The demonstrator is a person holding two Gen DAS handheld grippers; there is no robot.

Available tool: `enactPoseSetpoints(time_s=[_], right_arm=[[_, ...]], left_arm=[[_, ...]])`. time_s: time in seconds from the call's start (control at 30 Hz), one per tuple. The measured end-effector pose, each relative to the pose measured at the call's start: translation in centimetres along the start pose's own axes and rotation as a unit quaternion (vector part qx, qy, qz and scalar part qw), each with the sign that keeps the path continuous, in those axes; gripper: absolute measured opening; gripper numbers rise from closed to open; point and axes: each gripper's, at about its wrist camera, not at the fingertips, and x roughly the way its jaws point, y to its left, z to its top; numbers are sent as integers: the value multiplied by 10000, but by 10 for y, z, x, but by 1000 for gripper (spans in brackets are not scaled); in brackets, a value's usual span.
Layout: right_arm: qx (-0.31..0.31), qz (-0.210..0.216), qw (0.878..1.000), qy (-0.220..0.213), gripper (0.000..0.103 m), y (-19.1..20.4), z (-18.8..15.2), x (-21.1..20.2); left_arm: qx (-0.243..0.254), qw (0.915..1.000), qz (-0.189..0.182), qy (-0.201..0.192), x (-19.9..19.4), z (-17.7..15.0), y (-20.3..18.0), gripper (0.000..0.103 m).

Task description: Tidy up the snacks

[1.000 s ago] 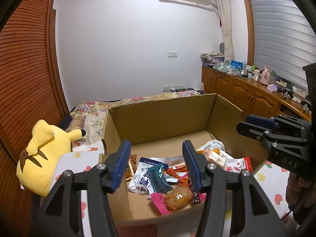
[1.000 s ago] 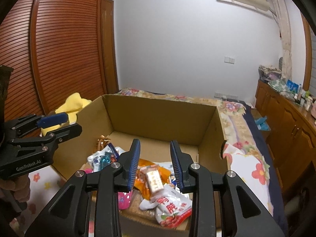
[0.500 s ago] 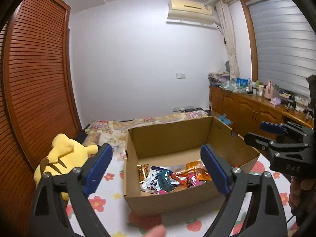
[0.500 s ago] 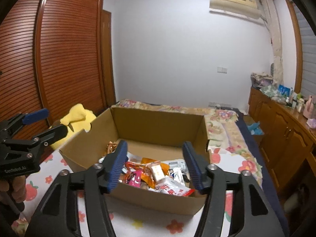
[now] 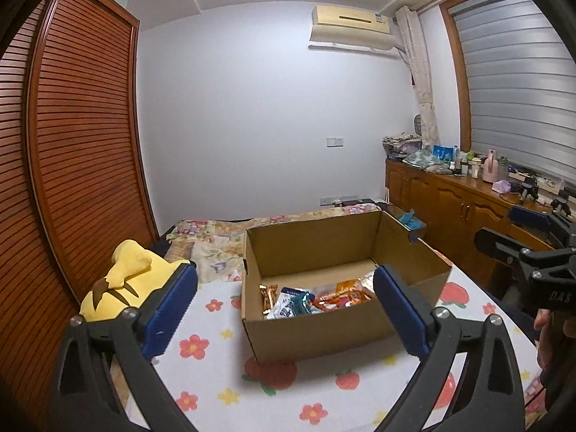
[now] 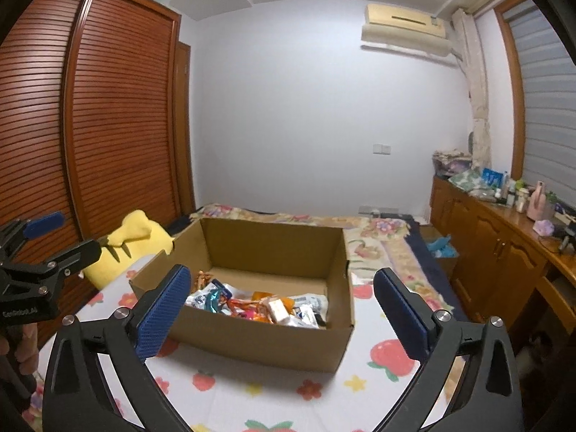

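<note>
An open cardboard box [image 5: 316,331] stands on a white cloth with fruit and flower prints; it also shows in the right wrist view [image 6: 266,342]. Several snack packets [image 5: 309,300] lie in a heap on its floor, also seen from the right wrist [image 6: 259,306]. My left gripper [image 5: 286,311] is wide open and empty, held back from the box's near side. My right gripper [image 6: 282,309] is wide open and empty, also back from the box. Each gripper appears at the edge of the other's view.
A yellow plush toy [image 5: 126,280] lies left of the box by the slatted wooden wardrobe [image 5: 72,165]. A wooden cabinet [image 5: 468,208] with bottles runs along the right wall. Floral bedding [image 6: 360,226] lies behind the box.
Both grippers have pulled up and back from inside the box and opened wide. The packets stay in the box.
</note>
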Motion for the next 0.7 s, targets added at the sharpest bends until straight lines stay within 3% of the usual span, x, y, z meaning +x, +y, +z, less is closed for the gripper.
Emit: enactPoseSetpoints(time_s=[0.3, 0.7], right_arm=[[74, 11, 10000, -10, 103, 4, -15, -36], [186, 75, 9998, 51, 103, 8, -36, -62]], left_arm=[[-55, 10000, -16, 53, -37, -13, -5, 99], [35, 9996, -55, 270, -55, -38, -17, 99]])
